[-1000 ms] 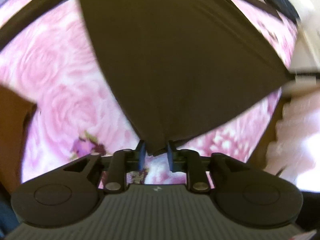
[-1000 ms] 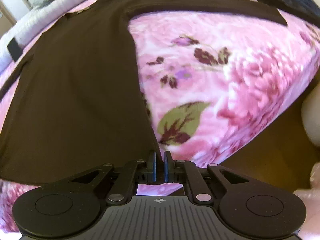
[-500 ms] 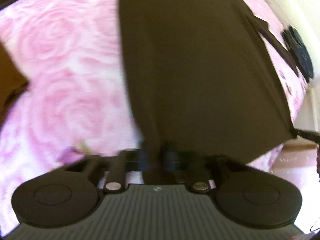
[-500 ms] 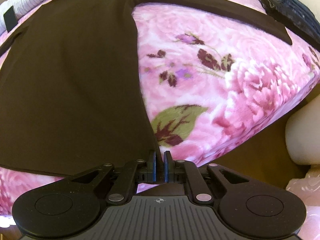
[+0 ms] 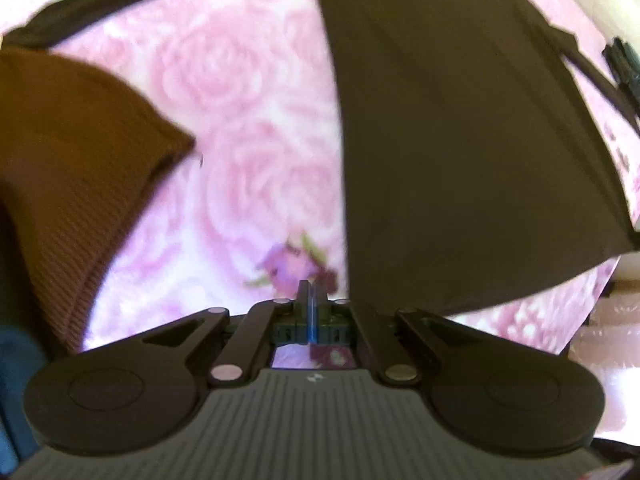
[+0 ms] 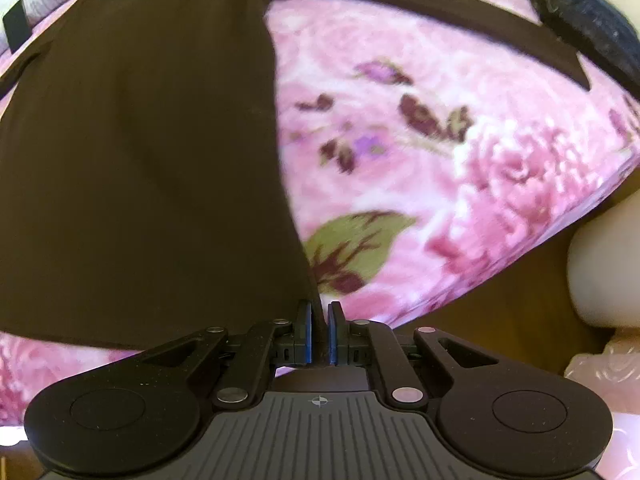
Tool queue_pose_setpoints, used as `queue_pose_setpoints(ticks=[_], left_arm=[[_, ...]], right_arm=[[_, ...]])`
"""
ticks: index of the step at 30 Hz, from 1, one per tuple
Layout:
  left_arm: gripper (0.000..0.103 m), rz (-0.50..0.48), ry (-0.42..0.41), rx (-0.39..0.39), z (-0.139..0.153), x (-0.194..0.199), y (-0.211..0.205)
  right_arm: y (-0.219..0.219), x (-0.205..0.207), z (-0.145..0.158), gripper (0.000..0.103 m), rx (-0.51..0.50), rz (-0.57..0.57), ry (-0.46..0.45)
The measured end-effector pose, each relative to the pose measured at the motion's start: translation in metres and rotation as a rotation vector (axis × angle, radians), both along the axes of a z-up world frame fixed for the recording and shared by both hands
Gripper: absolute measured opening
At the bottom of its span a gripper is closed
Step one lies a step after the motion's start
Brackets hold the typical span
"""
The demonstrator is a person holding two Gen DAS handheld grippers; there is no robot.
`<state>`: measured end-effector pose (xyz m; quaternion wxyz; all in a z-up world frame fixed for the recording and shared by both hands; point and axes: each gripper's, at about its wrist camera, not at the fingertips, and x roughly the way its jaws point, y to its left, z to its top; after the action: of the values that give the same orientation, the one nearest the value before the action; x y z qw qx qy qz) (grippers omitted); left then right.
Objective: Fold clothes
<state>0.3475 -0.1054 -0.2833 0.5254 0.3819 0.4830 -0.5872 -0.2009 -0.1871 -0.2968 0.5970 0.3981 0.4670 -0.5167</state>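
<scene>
A dark brown long-sleeved shirt (image 5: 460,140) lies spread flat on a pink floral blanket (image 5: 240,120). My left gripper (image 5: 310,294) is shut with nothing between its fingers. It hovers over the blanket just left of the shirt's side edge. In the right wrist view the shirt (image 6: 140,160) fills the left half, and one sleeve (image 6: 440,28) stretches off to the right. My right gripper (image 6: 319,314) is shut on the shirt's lower corner at the hem.
A folded brown ribbed garment (image 5: 80,160) lies on the blanket to the left. A black garment (image 6: 588,20) sits at the far right of the bed. The bed's edge drops to a wooden floor, where a white rounded object (image 6: 608,264) stands.
My left gripper has let go of the shirt's corner, shut empty and swung left off the cloth. The right gripper has kept its hold and moved little.
</scene>
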Motion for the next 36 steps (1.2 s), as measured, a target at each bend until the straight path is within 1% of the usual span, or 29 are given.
queue_pose_setpoints(ticks=[2, 6, 7, 8, 9, 10, 11, 12, 14, 15, 16, 19, 21, 25, 28, 31, 36], left_arm=[[0.001, -0.022, 0.01, -0.014, 0.009, -0.008, -0.001], [0.005, -0.066, -0.035, -0.037, 0.033, -0.029, -0.009], [0.008, -0.06, -0.037, -0.044, 0.04, -0.027, -0.007], [0.01, -0.054, -0.04, -0.051, 0.048, -0.025, -0.005], [0.017, -0.048, -0.045, -0.058, 0.056, -0.023, -0.003], [0.025, -0.044, -0.061, -0.068, 0.067, -0.023, -0.001], [0.027, -0.041, -0.076, -0.078, 0.078, -0.022, 0.001], [0.028, -0.041, -0.084, -0.09, 0.087, -0.021, 0.001], [0.036, -0.038, -0.102, -0.12, 0.106, -0.02, 0.002], [0.05, -0.036, -0.111, -0.137, 0.117, -0.019, 0.003], [0.059, -0.034, -0.12, -0.154, 0.127, -0.018, 0.003], [0.071, -0.028, -0.147, -0.206, 0.159, -0.016, 0.005], [0.077, -0.024, -0.166, -0.24, 0.18, -0.014, 0.006], [0.083, -0.053, -0.208, -0.305, 0.217, -0.016, 0.003], [0.086, -0.062, -0.228, -0.347, 0.237, -0.019, 0.001], [0.086, -0.07, -0.248, -0.358, 0.246, -0.025, -0.004], [0.087, -0.092, -0.252, -0.379, 0.254, -0.036, -0.002]], right_arm=[[0.002, 0.001, 0.004, 0.007, -0.006, -0.012, 0.007], [0.006, 0.009, 0.026, 0.008, -0.002, -0.035, 0.011], [0.007, 0.013, 0.035, 0.013, -0.013, -0.034, 0.015], [0.009, 0.02, 0.047, 0.037, -0.032, -0.026, 0.025], [0.012, 0.027, 0.059, 0.052, -0.056, -0.022, 0.053], [0.015, 0.034, 0.074, 0.077, -0.098, -0.014, 0.062], [0.019, 0.041, 0.089, 0.084, -0.14, -0.007, 0.07], [0.021, 0.047, 0.1, 0.084, -0.165, -0.004, 0.072], [0.024, 0.06, 0.126, 0.085, -0.185, -0.008, 0.045], [0.026, 0.065, 0.138, 0.085, -0.186, -0.015, 0.024], [0.028, 0.072, 0.15, 0.085, -0.189, -0.023, 0.013], [0.033, 0.091, 0.186, 0.085, -0.217, -0.016, -0.027], [0.035, 0.103, 0.208, 0.085, -0.24, -0.005, -0.052], [0.043, 0.122, 0.249, 0.085, -0.32, 0.017, -0.025], [0.046, 0.128, 0.269, 0.085, -0.354, 0.011, -0.02], [0.049, 0.127, 0.28, 0.085, -0.37, -0.007, -0.037], [0.054, 0.122, 0.289, 0.085, -0.394, -0.037, -0.053]])
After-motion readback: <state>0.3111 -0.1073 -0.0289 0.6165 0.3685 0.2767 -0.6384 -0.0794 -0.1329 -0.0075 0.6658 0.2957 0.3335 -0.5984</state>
